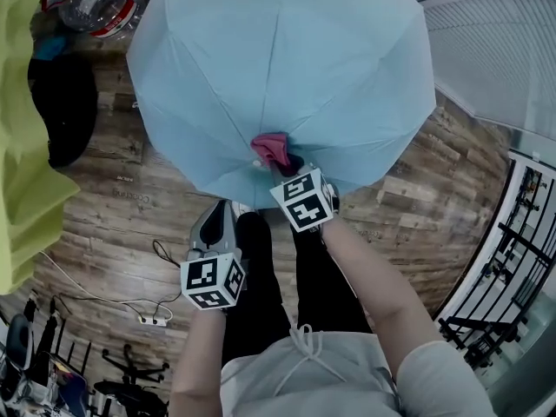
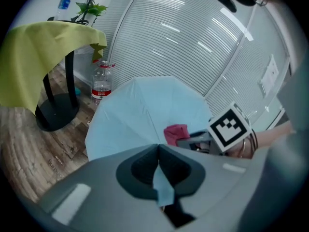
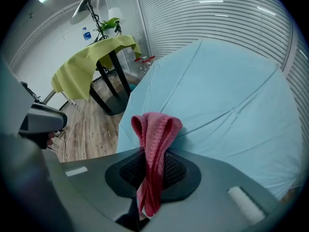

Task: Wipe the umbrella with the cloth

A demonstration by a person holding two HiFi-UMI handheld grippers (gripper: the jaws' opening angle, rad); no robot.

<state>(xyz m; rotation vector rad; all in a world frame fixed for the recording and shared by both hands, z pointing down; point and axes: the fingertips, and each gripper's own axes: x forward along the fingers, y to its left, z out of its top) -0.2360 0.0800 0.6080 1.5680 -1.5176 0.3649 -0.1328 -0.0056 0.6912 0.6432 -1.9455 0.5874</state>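
My left gripper [image 2: 158, 150] is pinching the edge of the umbrella [image 1: 278, 68] — my right gripper [image 3: 153, 154] is clamping the pink cloth [image 3: 155, 128] over its canopy.

No legible text, label, brand or number anywhere.

Umbrella [image 1: 287, 68]: smooth matt fabric. Cloth [image 3: 154, 134]: rough knitted weave. Floor [image 1: 113, 207]: wood planks.

There were one umbrella [image 1: 278, 68], one cloth [image 1: 271, 146], two grippers, the left gripper [image 2: 158, 151] and the right gripper [image 3: 153, 151], two bottles, a red-labelled bottle [image 2: 101, 83] and a blue-labelled bottle [image 2: 63, 5], one yellow-draped surface [image 2: 38, 52] and one power strip [image 1: 153, 320]
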